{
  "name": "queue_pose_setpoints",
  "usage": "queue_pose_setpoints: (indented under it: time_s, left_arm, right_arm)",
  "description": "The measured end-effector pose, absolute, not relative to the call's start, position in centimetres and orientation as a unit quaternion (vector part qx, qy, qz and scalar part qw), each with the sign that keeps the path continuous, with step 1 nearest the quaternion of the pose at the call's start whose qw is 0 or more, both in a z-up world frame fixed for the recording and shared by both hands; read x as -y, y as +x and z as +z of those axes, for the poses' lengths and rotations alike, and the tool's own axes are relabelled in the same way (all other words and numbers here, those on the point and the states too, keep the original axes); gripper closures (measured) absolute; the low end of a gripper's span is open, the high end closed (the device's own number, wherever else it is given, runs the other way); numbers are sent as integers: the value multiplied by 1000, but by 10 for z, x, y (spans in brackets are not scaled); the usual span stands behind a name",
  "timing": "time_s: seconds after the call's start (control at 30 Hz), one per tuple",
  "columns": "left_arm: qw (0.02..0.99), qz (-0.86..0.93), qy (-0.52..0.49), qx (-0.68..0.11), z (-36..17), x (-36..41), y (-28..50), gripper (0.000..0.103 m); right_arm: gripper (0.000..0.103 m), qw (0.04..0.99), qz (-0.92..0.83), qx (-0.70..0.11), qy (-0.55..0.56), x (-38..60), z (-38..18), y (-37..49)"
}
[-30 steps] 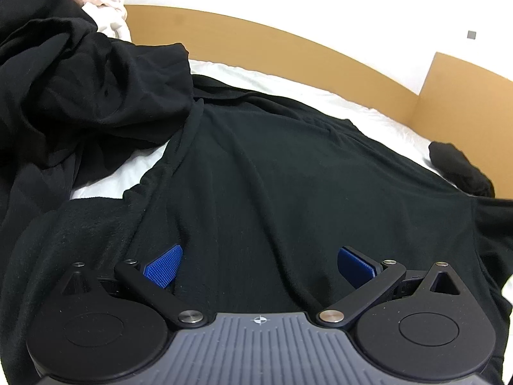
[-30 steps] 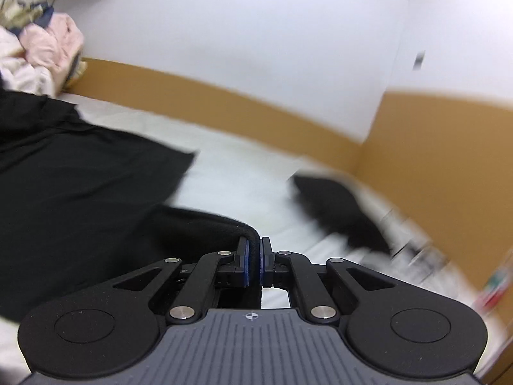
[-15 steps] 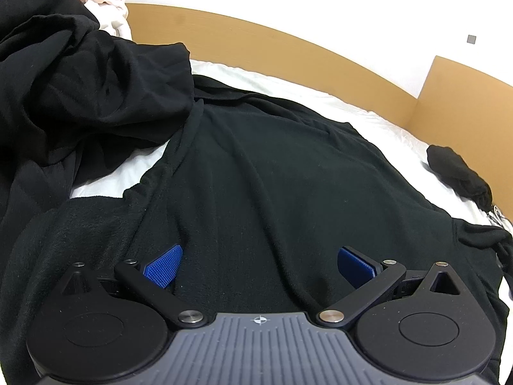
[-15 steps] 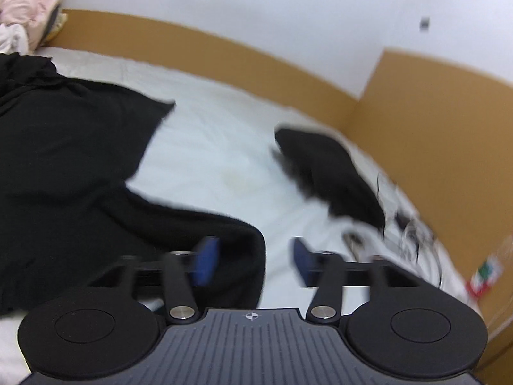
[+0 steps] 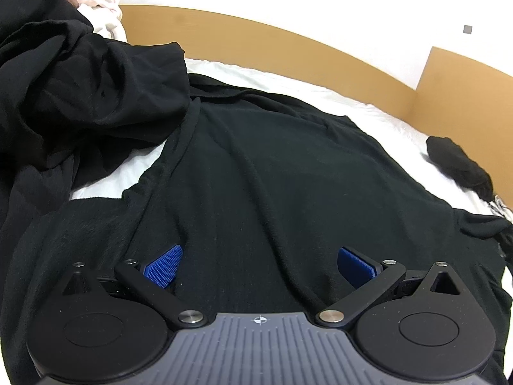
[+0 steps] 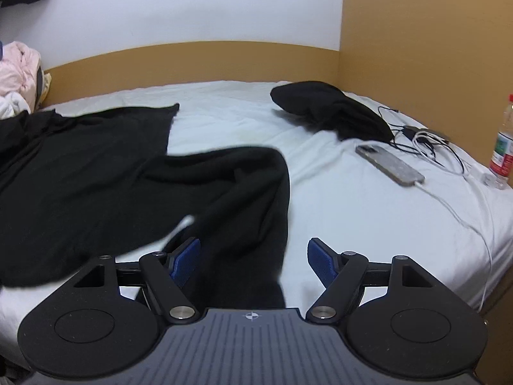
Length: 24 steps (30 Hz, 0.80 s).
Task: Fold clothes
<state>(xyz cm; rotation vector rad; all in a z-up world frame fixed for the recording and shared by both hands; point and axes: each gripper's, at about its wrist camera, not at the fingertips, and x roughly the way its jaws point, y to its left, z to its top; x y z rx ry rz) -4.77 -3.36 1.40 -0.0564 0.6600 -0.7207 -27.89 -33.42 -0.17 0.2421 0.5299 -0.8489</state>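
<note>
A black garment (image 5: 272, 166) lies spread on the white bed sheet (image 5: 368, 115). My left gripper (image 5: 259, 268) is open just above its near part, with the cloth lying between and under the blue pads (image 5: 163, 269). In the right wrist view the same black garment (image 6: 96, 176) lies at left, and its sleeve (image 6: 250, 199) runs down between the fingers of my right gripper (image 6: 253, 260), which is open and holds nothing. The sleeve's near end is hidden under the gripper body.
More black clothing (image 5: 80, 89) is heaped at the left with pink and white laundry (image 5: 96, 16) behind. A small black bundle (image 6: 333, 112), a phone (image 6: 389, 165), cables (image 6: 426, 144) and a bottle (image 6: 503, 147) lie at the bed's right side. A wooden bed frame (image 6: 192, 61) borders the bed.
My right gripper opened and let go of the sleeve, which dropped onto the bed, and the gripper pulled back and up. My left gripper stayed open and almost still.
</note>
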Motion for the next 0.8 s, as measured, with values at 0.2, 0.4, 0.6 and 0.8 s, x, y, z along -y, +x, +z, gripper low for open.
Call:
queue_pose_setpoints:
  time_s: [0.2, 0.4, 0.6, 0.8]
  left_arm:
    - [883, -346, -26, -316, 14, 34, -48, 1]
    - [883, -346, -25, -316, 14, 34, -49, 1]
    - [884, -345, -18, -316, 14, 35, -49, 1]
    - [884, -344, -14, -316, 14, 36, -49, 1]
  right_arm:
    - [31, 858, -401, -294, 128, 352, -22, -276]
    - [96, 886, -347, -260, 165, 347, -20, -284]
    - [96, 928, -269, -178, 186, 343, 24, -281]
    - [96, 954, -213, -112, 181, 354, 79, -254]
